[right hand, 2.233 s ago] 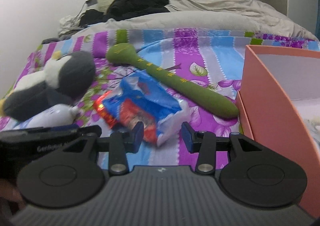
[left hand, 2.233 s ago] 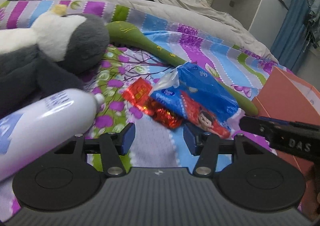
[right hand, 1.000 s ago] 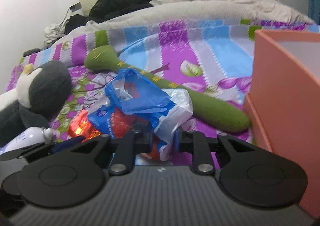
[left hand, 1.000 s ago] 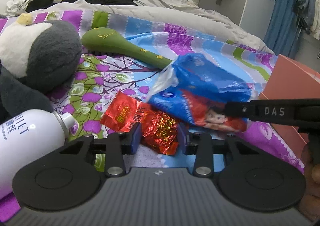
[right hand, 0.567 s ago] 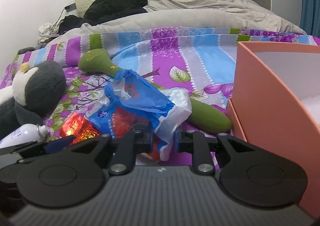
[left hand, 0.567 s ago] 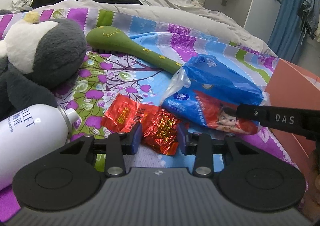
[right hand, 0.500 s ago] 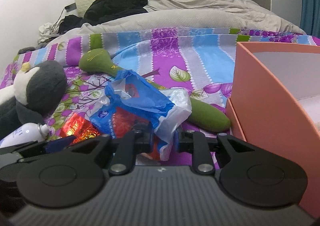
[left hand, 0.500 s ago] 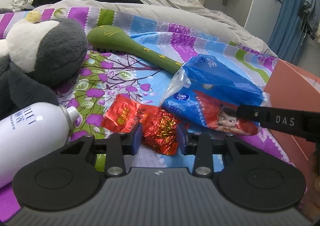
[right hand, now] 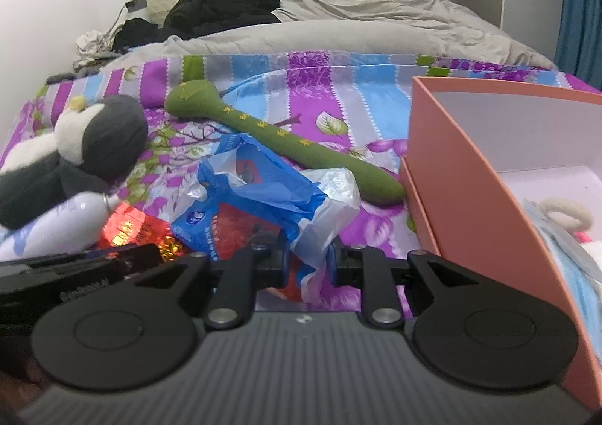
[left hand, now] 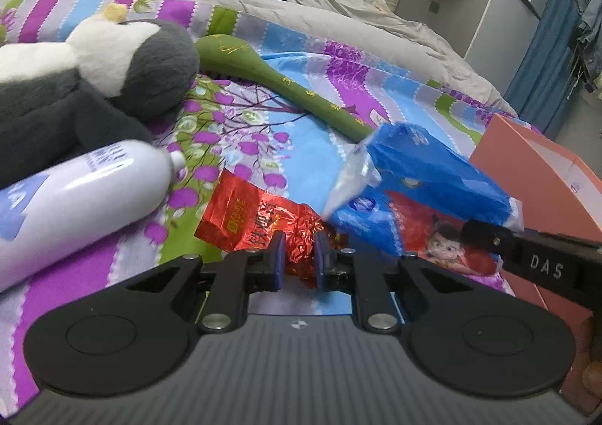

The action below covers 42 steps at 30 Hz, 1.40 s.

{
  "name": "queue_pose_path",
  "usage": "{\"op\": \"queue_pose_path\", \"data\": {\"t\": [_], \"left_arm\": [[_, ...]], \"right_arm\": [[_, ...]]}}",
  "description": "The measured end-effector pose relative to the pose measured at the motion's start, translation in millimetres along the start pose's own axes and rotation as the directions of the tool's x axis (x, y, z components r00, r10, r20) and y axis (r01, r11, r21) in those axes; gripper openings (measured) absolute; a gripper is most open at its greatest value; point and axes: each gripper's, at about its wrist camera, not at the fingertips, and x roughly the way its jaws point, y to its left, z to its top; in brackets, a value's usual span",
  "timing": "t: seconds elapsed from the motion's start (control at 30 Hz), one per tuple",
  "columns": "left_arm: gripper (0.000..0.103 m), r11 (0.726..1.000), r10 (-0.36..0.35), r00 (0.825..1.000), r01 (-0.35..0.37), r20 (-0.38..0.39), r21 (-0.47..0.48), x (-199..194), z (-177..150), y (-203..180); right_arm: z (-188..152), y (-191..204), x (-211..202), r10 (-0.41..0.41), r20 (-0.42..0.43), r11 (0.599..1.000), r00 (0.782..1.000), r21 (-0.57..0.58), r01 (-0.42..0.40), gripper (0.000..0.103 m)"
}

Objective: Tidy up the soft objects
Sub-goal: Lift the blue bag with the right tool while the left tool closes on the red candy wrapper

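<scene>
Left fingers (left hand: 278,255) closing on red foil packet (left hand: 259,223); right fingers (right hand: 280,261) clamp blue tissue pack (right hand: 256,206), long axis up-left.

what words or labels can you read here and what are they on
"DAS": white letters on the right gripper, seen from the left wrist.
Red foil packet: yellow Chinese characters, too crumpled to read.
White bottle: blue lettering, blurred.
Blue tissue pack: round logo and small print, unreadable.
Left gripper: embossed lettering, too blurred.

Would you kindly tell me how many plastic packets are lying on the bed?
2. The red foil packet sits between the closing left claw; the blue tissue packet is pinched by the right claw. Others may be hidden.
</scene>
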Motion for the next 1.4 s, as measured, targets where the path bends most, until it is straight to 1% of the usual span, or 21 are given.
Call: {"op": "queue_pose_path", "data": {"t": [0.1,0.2,0.3,0.4,0.43,0.47,0.53,0.6,0.63,0.67,0.7,0.73,0.8,0.87,0.97,1.07,1.17,1.23,1.4], "left_arm": [[0.016,1.000,-0.010,1.000,0.010,-0.003,-0.015,-7.6,-4.1,5.5],[0.016,1.000,-0.007,1.000,0.007,-0.010,-0.020,-12.5,-5.3,10.1],[0.015,1.000,-0.009,1.000,0.009,-0.011,-0.005,-17.9,-5.9,10.7],[0.015,1.000,-0.014,1.000,0.014,-0.015,-0.004,-20.7,-6.2,12.7],[0.015,1.000,-0.012,1.000,0.012,-0.020,-0.006,-20.3,-5.9,13.4],[0.016,1.000,-0.010,1.000,0.010,-0.024,-0.007,-20.4,-6.0,14.3],[0.016,1.000,-0.016,0.999,0.015,-0.029,-0.006,-20.7,-6.4,16.7],[0.023,1.000,-0.029,0.999,0.028,-0.025,-0.010,-20.9,-7.0,19.3],[0.037,1.000,-0.027,0.999,0.027,-0.024,-0.012,-19.9,-6.8,20.2],[0.052,1.000,-0.020,1.000,0.020,-0.018,-0.011,-19.9,-6.5,20.9],[0.056,1.000,-0.007,1.000,0.007,-0.006,-0.008,-20.5,-6.3,21.0],[0.056,1.000,-0.001,1.000,0.001,0.007,-0.002,-21.4,-6.0,20.8],[0.056,1.000,-0.017,1.000,0.017,0.012,0.010,-19.6,-3.9,21.8],[0.056,0.999,-0.030,1.000,0.030,0.004,0.014,-14.3,-3.1,22.7],[0.056,0.999,-0.024,0.999,0.025,-0.033,0.025,-1.1,-4.0,24.4],[0.056,0.998,-0.005,0.999,0.008,-0.048,0.066,7.5,-5.8,22.6],[0.057,0.997,-0.010,0.999,0.014,-0.051,0.079,11.6,-6.5,22.4],[0.057,0.996,-0.009,0.999,0.013,-0.054,0.088,13.2,-6.1,21.3],[0.057,0.995,-0.007,0.998,0.012,-0.055,0.100,15.8,-6.9,18.4]], "right_arm": [[-9.3,2.2,-8.0,-0.028,-0.024,0.999,0.999,-0.020,0.027,0.023],[-20.7,3.1,-15.2,-0.011,-0.066,1.000,0.998,-0.030,0.009,0.025],[-28.8,2.4,-25.3,0.010,-0.096,0.999,0.995,-0.047,-0.015,0.027],[-34.6,-0.1,-29.9,0.051,-0.147,0.997,0.988,-0.056,-0.060,0.038],[-36.2,-0.5,-31.9,0.058,-0.156,0.996,0.986,-0.062,-0.068,0.044],[-37.6,-1.0,-34.7,0.061,-0.160,0.995,0.985,-0.070,-0.073,0.048],[-38.5,-2.2,-41.5,0.059,-0.155,0.993,0.986,-0.091,-0.074,0.051],[-36.8,-3.5,-48.3,0.053,-0.141,0.992,0.989,-0.107,-0.069,0.054],[-35.4,-4.3,-50.5,0.050,-0.133,0.991,0.990,-0.114,-0.065,0.060],[-33.5,-4.7,-52.0,0.047,-0.123,0.991,0.991,-0.122,-0.062,0.062],[-30.8,-5.0,-52.7,0.049,-0.112,0.989,0.993,-0.133,-0.063,0.062],[-28.3,-3.9,-53.5,0.057,-0.100,0.986,0.993,-0.150,-0.071,0.062],[-23.7,-2.1,-52.6,0.064,-0.083,0.980,0.994,-0.182,-0.078,0.062],[-20.1,1.6,-48.3,0.064,-0.076,0.974,0.995,-0.212,-0.079,0.062],[-14.8,7.8,-36.3,0.051,-0.078,0.967,0.996,-0.246,-0.069,0.062],[-12.3,12.1,-20.8,0.045,-0.124,0.960,0.991,-0.268,-0.077,0.062],[-12.6,14.4,-9.7,0.043,-0.164,0.958,0.986,-0.273,-0.087,0.062],[-13.6,14.4,-2.0,0.058,-0.203,0.959,0.977,-0.260,-0.111,0.062],[-18.0,11.6,8.8,0.071,-0.248,0.966,0.966,-0.224,-0.129,0.063]]}}
